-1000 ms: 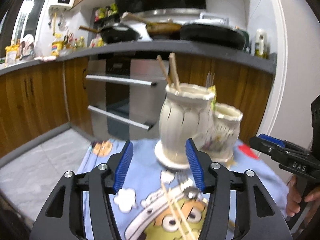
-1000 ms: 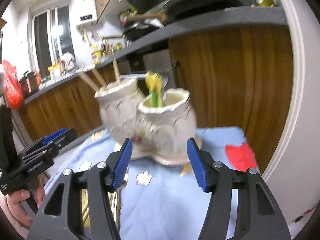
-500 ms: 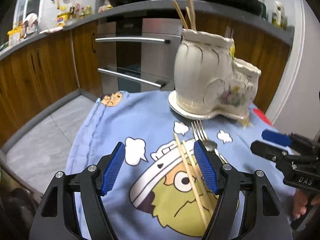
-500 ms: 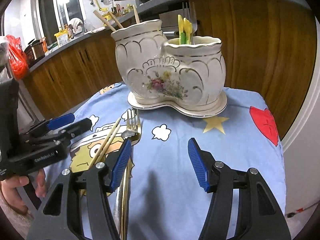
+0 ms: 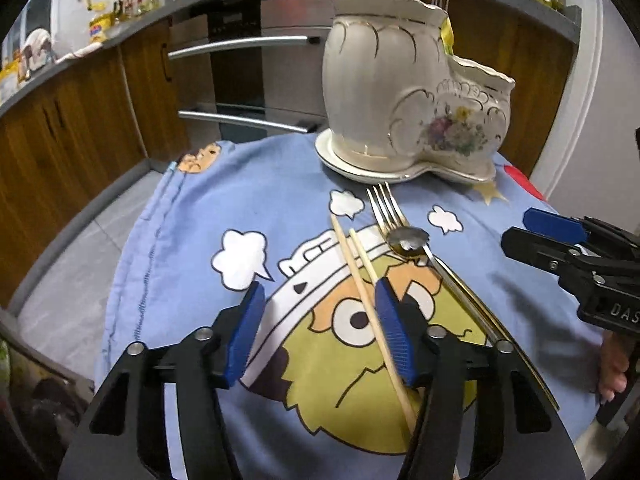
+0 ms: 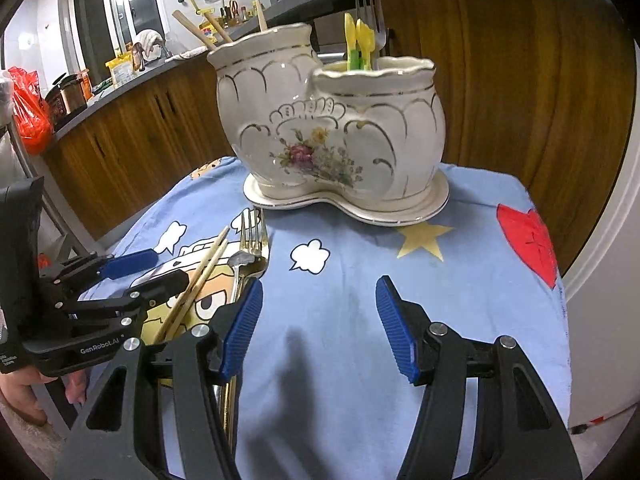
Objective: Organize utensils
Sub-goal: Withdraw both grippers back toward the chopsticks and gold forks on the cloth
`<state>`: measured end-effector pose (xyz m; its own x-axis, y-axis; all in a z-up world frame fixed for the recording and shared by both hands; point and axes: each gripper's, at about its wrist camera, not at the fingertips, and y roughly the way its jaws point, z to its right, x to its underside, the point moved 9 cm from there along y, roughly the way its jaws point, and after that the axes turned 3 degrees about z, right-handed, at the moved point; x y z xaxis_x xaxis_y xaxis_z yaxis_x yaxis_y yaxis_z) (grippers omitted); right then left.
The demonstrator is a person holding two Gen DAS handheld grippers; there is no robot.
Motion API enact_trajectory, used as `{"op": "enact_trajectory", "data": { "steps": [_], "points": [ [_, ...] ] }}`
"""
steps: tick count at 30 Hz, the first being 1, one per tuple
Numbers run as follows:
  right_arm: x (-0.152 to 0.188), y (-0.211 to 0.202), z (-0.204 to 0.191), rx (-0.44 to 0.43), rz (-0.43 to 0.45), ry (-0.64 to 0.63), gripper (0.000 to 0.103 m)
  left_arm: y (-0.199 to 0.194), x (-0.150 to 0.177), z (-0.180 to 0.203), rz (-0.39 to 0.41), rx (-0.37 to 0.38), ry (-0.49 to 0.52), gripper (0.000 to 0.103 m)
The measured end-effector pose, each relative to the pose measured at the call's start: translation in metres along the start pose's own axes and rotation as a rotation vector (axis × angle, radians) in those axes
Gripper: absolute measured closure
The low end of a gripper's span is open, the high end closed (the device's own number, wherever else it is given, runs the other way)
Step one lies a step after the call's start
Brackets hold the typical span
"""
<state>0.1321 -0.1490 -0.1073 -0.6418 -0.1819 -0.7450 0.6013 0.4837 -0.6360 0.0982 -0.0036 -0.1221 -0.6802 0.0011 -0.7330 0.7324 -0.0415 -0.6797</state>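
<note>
A: Why is the two-pot holder standing at the surface's far edge?

B: Likely to receive the chopsticks, fork and spoon lying near you.

A: Your claws?

B: You're angling both downward. Left claw is closing, gripping nothing, one chopstick between its pads; right claw is hovering open, empty.

Glossy ceramic holder, cloth cover

Two chopsticks, one fork and one spoon lie on the cloth beside one two-pot ceramic holder.
</note>
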Motion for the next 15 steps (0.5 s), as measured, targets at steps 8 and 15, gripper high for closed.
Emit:
{"op": "enact_trajectory", "data": {
  "steps": [8,15],
  "points": [
    [0.001,0.003,-0.001,-0.014,-0.022,0.010,0.044,0.002,0.002,0.010,-0.014,0.020,0.049,0.061],
    [0.004,-0.001,-0.020,-0.032,-0.017,-0.068,0.049,0.000,0.003,0.025,-0.010,0.049,0.135,0.097]
  ]
}}
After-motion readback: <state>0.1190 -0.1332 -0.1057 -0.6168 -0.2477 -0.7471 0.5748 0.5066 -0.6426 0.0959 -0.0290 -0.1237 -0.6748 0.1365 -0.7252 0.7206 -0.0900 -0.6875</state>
